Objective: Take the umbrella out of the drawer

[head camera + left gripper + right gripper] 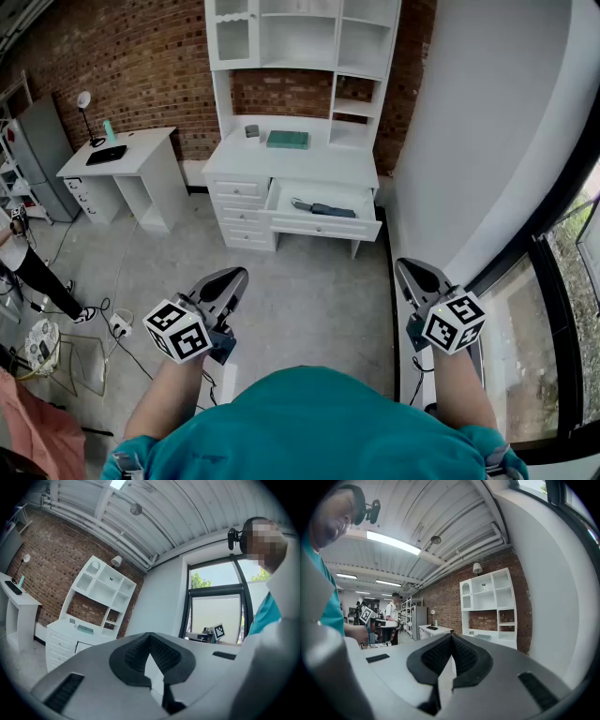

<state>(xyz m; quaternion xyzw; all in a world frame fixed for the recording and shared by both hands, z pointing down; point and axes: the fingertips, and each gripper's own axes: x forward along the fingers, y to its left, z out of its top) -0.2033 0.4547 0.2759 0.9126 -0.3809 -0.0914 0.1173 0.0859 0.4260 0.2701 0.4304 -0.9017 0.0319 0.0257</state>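
While standing well apart from the white desk unit (291, 164), close in squarely on its pulled-out drawer (323, 228) before reaching, then aim for the middle of the dark folded umbrella (323, 208) lying lengthwise inside. Noted left gripper (234, 275) and right gripper (410, 268) held level, pointing forward at either side of the body, both clamped shut on nothing; open one only once near the umbrella.
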